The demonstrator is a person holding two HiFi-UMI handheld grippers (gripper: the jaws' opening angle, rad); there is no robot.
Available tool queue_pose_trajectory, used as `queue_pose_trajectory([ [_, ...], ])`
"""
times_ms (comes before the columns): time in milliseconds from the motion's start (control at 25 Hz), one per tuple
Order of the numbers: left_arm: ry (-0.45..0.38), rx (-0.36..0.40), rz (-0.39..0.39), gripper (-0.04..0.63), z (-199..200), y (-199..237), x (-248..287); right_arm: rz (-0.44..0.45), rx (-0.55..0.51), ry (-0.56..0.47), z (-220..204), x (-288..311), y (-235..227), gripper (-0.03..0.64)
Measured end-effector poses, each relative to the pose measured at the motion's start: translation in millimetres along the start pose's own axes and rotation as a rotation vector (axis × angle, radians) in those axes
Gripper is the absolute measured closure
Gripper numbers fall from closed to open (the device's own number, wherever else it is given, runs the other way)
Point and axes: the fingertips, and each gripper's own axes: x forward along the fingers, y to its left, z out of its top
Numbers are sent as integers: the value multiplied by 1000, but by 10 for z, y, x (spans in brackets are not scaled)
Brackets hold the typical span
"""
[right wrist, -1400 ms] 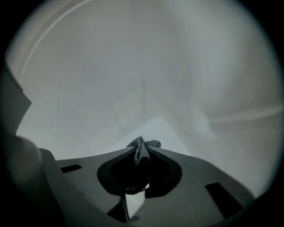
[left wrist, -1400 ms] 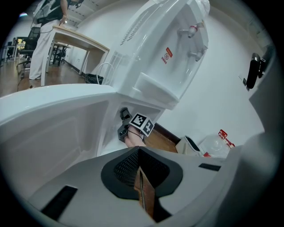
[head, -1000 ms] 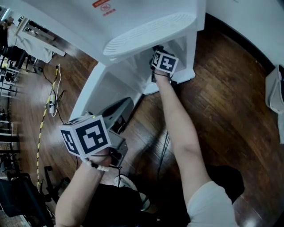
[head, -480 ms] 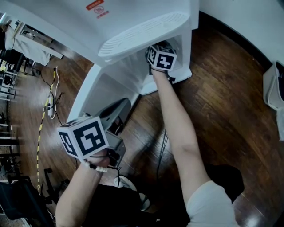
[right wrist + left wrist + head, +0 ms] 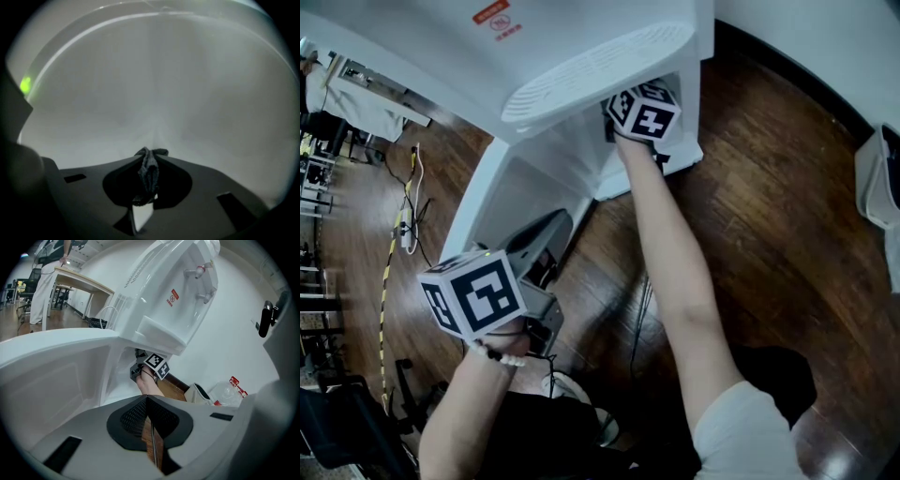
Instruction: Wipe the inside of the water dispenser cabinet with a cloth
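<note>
The white water dispenser point(image 5: 581, 56) stands at the top of the head view, with its lower cabinet point(image 5: 581, 155) open beneath the ribbed drip tray. My right gripper reaches into that opening; only its marker cube point(image 5: 643, 112) shows there. In the right gripper view, the right gripper point(image 5: 149, 158) is shut on a dark grey cloth point(image 5: 147, 171), close to the cabinet's pale inner wall point(image 5: 154, 84). My left gripper point(image 5: 558, 225) hangs back outside, lower left, beside the open cabinet door point(image 5: 502, 192). Its jaws point(image 5: 146, 398) are shut with nothing in them.
A power strip with a yellow cable point(image 5: 406, 220) lies on the wooden floor point(image 5: 769, 216) at the left. A white bin point(image 5: 881, 173) stands at the right edge. A clear water jug point(image 5: 227, 391) stands beyond the dispenser, and a desk point(image 5: 79, 280) stands far left.
My right gripper has gone up and deeper into the cabinet opening. The left gripper has drifted slightly left and stayed shut.
</note>
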Motion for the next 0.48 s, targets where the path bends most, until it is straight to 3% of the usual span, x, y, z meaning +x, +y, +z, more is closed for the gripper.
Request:
queue_pose_trajectory([
  [240,8,1,2,607,-24,6,14,-86,53,99,-413,11,-274,575],
  [480,7,-3,0,607,-6,13,8,-238,208,226,-1018,-98,-719,575],
])
